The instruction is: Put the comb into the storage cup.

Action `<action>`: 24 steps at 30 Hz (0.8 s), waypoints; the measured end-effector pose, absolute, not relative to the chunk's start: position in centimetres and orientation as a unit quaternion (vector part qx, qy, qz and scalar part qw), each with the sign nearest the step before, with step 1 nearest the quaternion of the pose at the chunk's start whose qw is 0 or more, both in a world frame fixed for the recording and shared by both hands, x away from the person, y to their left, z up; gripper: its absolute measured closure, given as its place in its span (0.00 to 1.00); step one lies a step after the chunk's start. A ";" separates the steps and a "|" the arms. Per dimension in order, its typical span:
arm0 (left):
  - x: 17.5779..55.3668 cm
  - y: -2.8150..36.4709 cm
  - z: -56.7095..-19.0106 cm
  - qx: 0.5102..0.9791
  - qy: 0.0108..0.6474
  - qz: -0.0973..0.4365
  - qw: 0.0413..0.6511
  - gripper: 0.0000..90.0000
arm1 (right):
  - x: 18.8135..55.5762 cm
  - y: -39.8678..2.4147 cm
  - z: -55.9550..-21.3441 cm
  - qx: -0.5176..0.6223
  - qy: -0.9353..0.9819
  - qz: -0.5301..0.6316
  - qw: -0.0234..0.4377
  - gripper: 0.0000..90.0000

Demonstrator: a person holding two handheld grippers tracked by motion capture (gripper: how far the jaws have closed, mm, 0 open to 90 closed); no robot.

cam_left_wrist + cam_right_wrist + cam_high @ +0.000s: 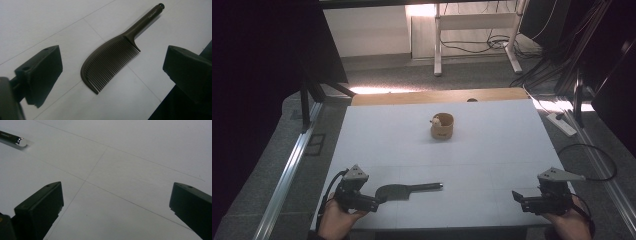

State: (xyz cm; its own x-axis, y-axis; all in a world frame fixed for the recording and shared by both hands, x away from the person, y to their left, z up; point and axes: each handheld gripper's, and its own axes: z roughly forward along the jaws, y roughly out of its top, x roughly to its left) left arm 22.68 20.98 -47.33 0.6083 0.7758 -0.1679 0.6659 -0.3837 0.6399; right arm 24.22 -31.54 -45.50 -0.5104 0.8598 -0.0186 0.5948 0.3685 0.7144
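A dark comb [404, 190] with a long handle lies flat on the white table [472, 150] near its front left. My left gripper [376, 202] sits just left of the comb's toothed end, held by a hand. In the left gripper view the comb [110, 63] lies between and ahead of the wide-apart jaws of my left gripper [113, 71], untouched by either. My right gripper [517, 198] rests at the front right, open, with bare table between its jaws [117, 207]. The comb's handle tip [17, 140] shows at the top left of the right gripper view.
A small brown cup [442, 126] holding a pale object stands at the table's middle, toward the back. A cable [592, 165] loops off the right edge. Desk legs, cables and a power strip [562, 124] are on the floor beyond.
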 end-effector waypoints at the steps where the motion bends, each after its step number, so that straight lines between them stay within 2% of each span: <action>1: 22.8 20.8 -47.4 0.831 0.431 0.078 0.342 0.07 | 24.2 -31.5 -45.5 0.452 0.803 0.333 0.200 0.00; 3: 22.9 20.7 -47.4 0.832 0.430 0.076 0.343 0.12 | 24.2 -31.5 -45.5 0.452 0.803 0.333 0.200 0.00; 7: 23.4 20.6 -47.5 0.833 0.424 0.065 0.349 0.29 | 24.2 -31.5 -45.5 0.453 0.804 0.331 0.199 0.00; 8: 23.6 20.6 -47.5 0.834 0.423 0.061 0.350 0.29 | 24.3 -31.5 -45.5 0.454 0.804 0.330 0.199 0.00; 13: 24.3 20.5 -47.6 0.838 0.410 0.047 0.357 0.62 | 24.3 -31.5 -45.5 0.454 0.804 0.327 0.200 0.00; 17: 24.6 20.1 -48.0 0.852 0.392 0.040 0.344 0.76 | 24.2 -31.5 -45.5 0.452 0.804 0.329 0.203 0.00; 19: 24.7 19.8 -48.2 0.866 0.373 0.044 0.329 0.80 | 24.2 -31.5 -45.5 0.453 0.804 0.329 0.203 0.00; 21: 24.9 19.4 -48.5 0.877 0.357 0.039 0.318 0.91 | 24.2 -31.4 -45.5 0.452 0.805 0.327 0.203 0.00; 24: 25.1 19.3 -48.8 0.885 0.346 0.036 0.309 0.98 | 24.3 -31.4 -45.5 0.453 0.804 0.327 0.203 0.00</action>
